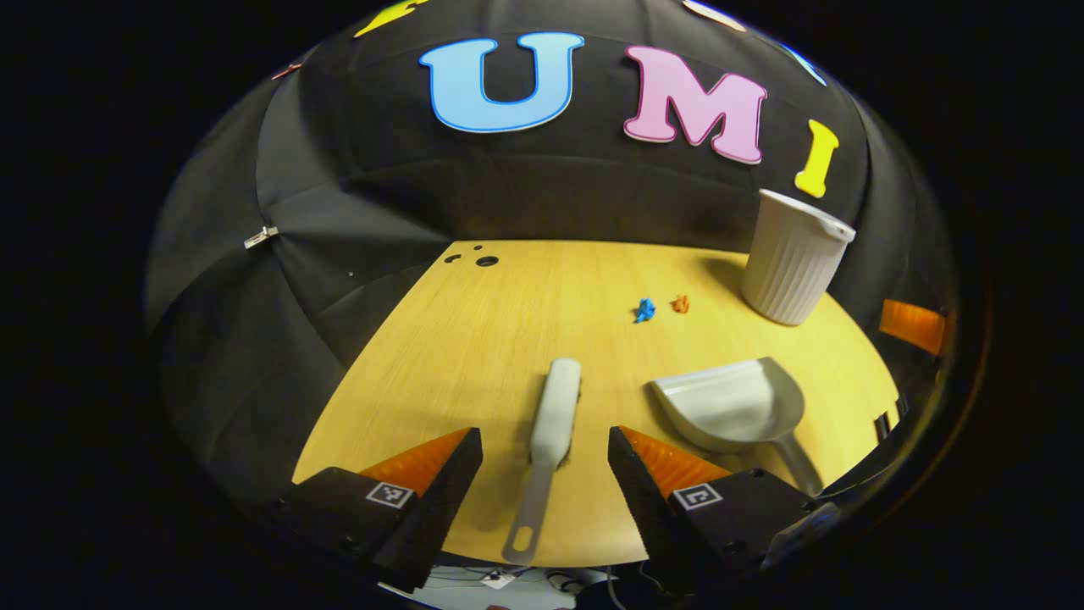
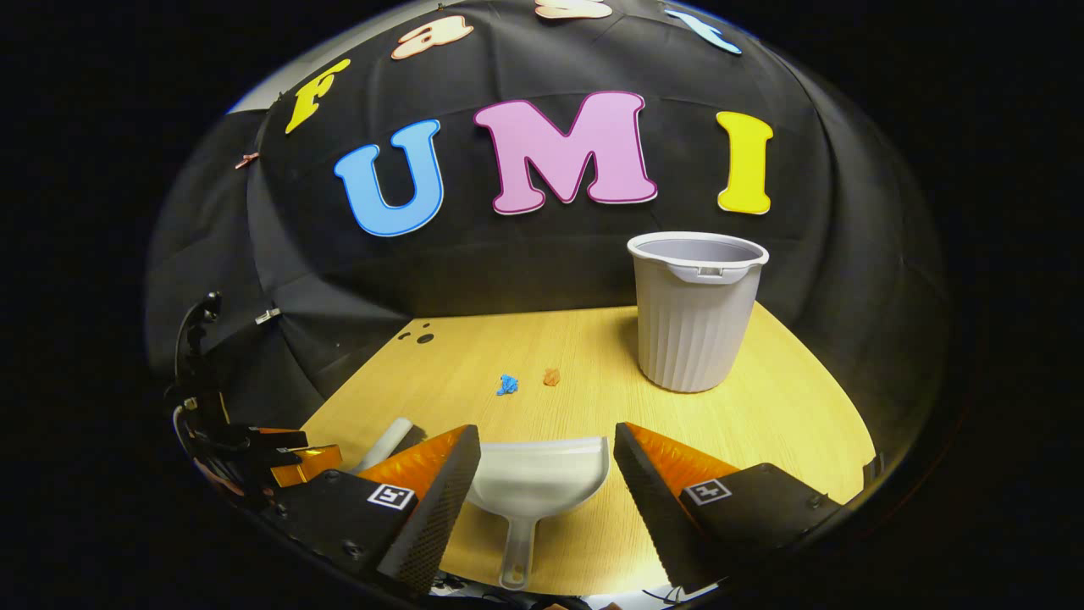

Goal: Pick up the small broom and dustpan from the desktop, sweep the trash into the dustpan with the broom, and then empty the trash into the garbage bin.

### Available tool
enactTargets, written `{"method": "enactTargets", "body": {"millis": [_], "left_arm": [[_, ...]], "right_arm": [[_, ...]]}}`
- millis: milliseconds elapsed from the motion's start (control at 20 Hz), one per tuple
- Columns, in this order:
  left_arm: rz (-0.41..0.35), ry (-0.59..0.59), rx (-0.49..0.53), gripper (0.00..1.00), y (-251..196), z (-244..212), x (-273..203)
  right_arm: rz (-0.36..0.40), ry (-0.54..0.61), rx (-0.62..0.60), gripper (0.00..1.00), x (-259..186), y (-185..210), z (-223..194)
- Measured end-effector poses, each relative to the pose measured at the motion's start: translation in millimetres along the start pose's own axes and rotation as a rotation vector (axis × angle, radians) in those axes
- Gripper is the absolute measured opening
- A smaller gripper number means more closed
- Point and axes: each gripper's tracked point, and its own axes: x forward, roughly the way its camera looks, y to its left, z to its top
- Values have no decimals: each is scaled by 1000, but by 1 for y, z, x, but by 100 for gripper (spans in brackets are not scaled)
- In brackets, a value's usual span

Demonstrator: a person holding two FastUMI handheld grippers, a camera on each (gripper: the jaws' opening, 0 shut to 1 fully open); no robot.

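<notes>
A small grey-white broom [image 1: 549,440] lies on the wooden desktop [image 1: 474,339], handle toward me, between the open fingers of my left gripper [image 1: 544,453], which hovers above it without touching. To its right lies the grey dustpan [image 1: 735,405]. In the right gripper view the dustpan [image 2: 539,479] lies between the spread fingers of my open right gripper [image 2: 546,462], handle toward me, and the broom's head [image 2: 387,443] peeks out at left. Blue scrap [image 2: 507,385] and orange scrap [image 2: 551,377] lie mid-desk. The ribbed garbage bin [image 2: 694,315] stands at the back right.
The left gripper and the hand-held rig [image 2: 229,436] appear at the left edge of the right gripper view. Small dark holes [image 1: 484,259] mark the desk's far left corner. The bin [image 1: 793,258] stands near the desk's right edge; the scraps [image 1: 645,310] lie left of it.
</notes>
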Motion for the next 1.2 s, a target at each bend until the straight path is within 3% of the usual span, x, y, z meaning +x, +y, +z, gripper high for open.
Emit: {"method": "enactTargets", "body": {"millis": [300, 650, 750, 850, 1050, 1150, 1200], "left_arm": [[-74, 195, -14, 96, -1, -46, 36], [-72, 408, 1, 93, 4, -86, 68], [-37, 446, 24, 88, 10, -89, 75], [-32, 463, 25, 80, 7, -88, 80], [-41, 476, 4, 73, 0, -89, 89], [-31, 449, -7, 62, -1, -86, 94], [-26, 441, -11, 49, -2, -86, 97]], "right_arm": [[28, 80, 4, 99, 2, -3, -26], [-6, 193, 50, 99, 6, -21, -68], [-42, 251, 24, 99, 6, -29, -82], [-22, 277, 29, 99, 6, -24, -88], [6, 345, 36, 99, 6, -20, -104], [22, 391, 37, 99, 7, -16, -114], [24, 427, 37, 99, 6, -14, -122]]}}
